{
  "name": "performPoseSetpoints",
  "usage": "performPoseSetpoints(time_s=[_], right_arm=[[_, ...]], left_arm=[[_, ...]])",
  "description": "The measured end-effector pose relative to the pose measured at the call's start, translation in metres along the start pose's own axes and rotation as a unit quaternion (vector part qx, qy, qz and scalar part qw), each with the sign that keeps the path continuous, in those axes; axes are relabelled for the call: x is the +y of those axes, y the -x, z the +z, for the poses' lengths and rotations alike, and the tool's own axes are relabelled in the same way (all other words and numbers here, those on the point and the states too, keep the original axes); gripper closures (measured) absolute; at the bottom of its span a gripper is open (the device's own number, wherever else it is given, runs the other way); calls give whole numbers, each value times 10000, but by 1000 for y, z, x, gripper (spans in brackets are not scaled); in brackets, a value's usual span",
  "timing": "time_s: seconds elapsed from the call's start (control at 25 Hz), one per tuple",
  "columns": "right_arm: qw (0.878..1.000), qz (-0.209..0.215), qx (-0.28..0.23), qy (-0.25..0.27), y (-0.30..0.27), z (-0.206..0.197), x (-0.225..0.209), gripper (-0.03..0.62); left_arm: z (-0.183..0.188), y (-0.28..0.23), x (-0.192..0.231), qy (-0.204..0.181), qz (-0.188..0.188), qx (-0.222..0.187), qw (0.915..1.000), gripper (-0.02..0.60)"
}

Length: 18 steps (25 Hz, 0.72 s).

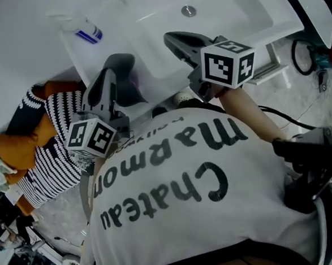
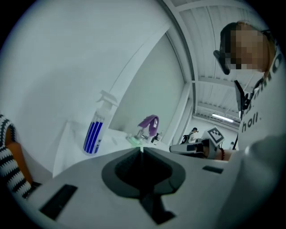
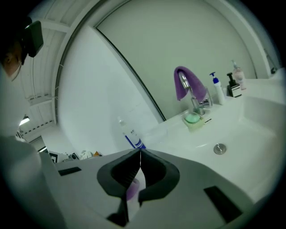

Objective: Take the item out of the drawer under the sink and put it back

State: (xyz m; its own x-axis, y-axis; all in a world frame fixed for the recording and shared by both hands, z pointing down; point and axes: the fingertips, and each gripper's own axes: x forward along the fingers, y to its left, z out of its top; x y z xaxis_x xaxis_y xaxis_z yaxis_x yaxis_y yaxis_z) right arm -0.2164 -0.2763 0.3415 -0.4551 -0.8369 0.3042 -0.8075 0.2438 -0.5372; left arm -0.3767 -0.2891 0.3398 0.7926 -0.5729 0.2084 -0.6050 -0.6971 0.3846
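The white sink (image 1: 231, 11) has a round metal drain (image 1: 188, 10); the drawer beneath is hidden.

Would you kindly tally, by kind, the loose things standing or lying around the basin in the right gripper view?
Spray bottle: 1
Small bottles: 3
Purple cloth: 1
Green soap: 1
Total: 6

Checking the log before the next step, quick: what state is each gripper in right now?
Left gripper: closed, nothing between its jaws.
Right gripper: closed, tips together, nothing visibly clamped.
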Motion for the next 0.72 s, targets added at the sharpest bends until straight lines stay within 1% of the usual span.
performPoseSetpoints(time_s=[0.16, 0.24, 0.4, 0.48, 0.56, 0.6, 0.64, 0.68, 0.72], right_arm=[[9990, -422, -96, -134, 18, -4, -12, 583], [9981, -571, -144, -163, 26, -11, -14, 583], [9957, -804, -423, -175, 38, -24, -17, 582], [9946, -888, -521, -159, 42, -27, -18, 583], [9940, -933, -556, -152, 44, -27, -19, 583], [9946, -876, -535, -149, 41, -25, -17, 583], [9966, -675, -453, -140, 32, -24, -11, 582], [9990, -306, -301, -121, 16, -24, 0, 582], [9998, 104, -134, -100, -1, -25, 12, 583]], left_arm=[[-15, -18, 2, -279, -247, 420, 9984, 557], [-26, -20, 3, -397, -315, 558, 9971, 557], [-46, -23, 14, -831, -357, 780, 9928, 557], [-57, -27, 18, -934, -338, 959, 9904, 557], [-67, -31, 20, -966, -322, 1268, 9867, 557], [-71, -30, 22, -966, -249, 1438, 9846, 557], [-72, -22, 28, -941, -29, 1571, 9831, 557], [-71, -4, 38, -902, 373, 1655, 9814, 557], [-70, 16, 48, -890, 823, 1715, 9777, 557]])
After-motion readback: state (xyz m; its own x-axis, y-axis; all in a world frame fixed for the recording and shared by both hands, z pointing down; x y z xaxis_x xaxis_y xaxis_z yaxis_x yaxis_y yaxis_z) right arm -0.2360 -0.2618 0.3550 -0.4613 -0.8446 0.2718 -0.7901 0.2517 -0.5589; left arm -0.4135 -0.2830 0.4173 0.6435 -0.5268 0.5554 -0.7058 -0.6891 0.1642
